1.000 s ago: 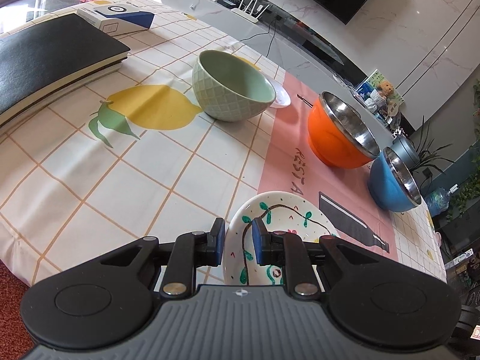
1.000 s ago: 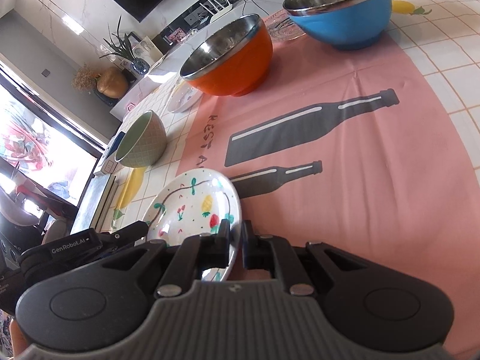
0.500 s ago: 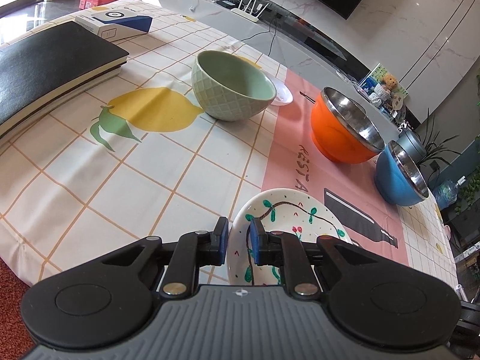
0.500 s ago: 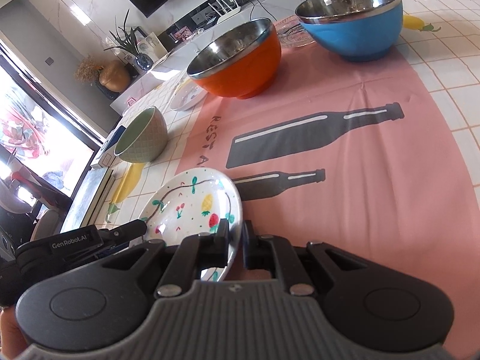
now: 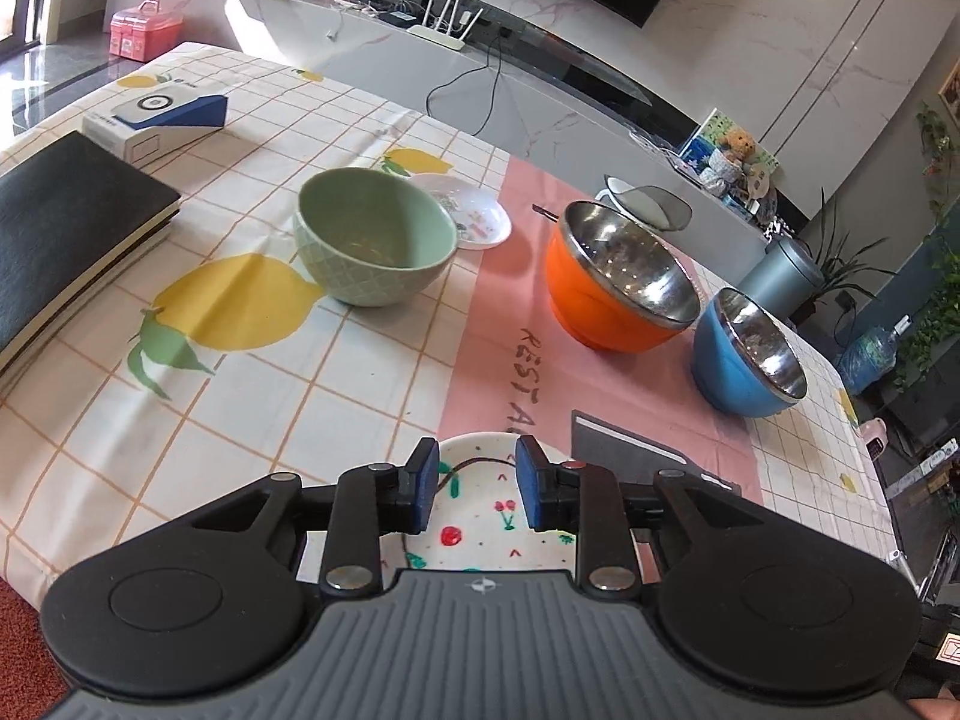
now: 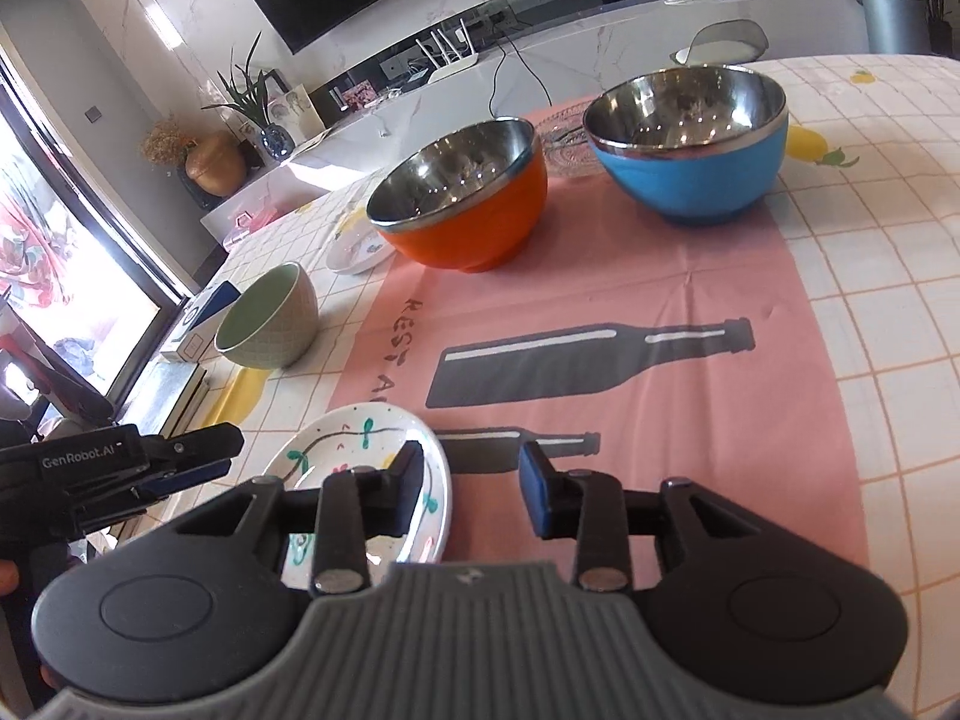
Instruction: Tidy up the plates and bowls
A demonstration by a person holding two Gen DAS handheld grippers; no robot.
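A white painted plate (image 5: 480, 519) (image 6: 354, 450) lies flat on the tablecloth at the near edge. My left gripper (image 5: 478, 480) hovers just over it; its jaws are opening and the pads are off the rim, with the plate seen below the gap. My right gripper (image 6: 474, 480) is opening too. Its left finger (image 6: 408, 480) stands over the plate's right rim, and only pink cloth shows in the gap. The left gripper (image 6: 231, 453) also shows at the plate's left side. Farther back stand a green bowl (image 5: 375, 237), an orange bowl (image 5: 621, 282) and a blue bowl (image 5: 747, 351). A small white plate (image 5: 468, 216) lies behind the green bowl.
A black notebook (image 5: 60, 228) and a white and blue box (image 5: 156, 114) lie at the table's left end. A clear glass dish (image 6: 561, 141) sits between and behind the orange bowl (image 6: 462, 198) and the blue bowl (image 6: 690, 144). The table edge is just below both grippers.
Both grippers were shut on the painted plate's rim; now both have let go, opened and lifted a little. The plate rests on the cloth.
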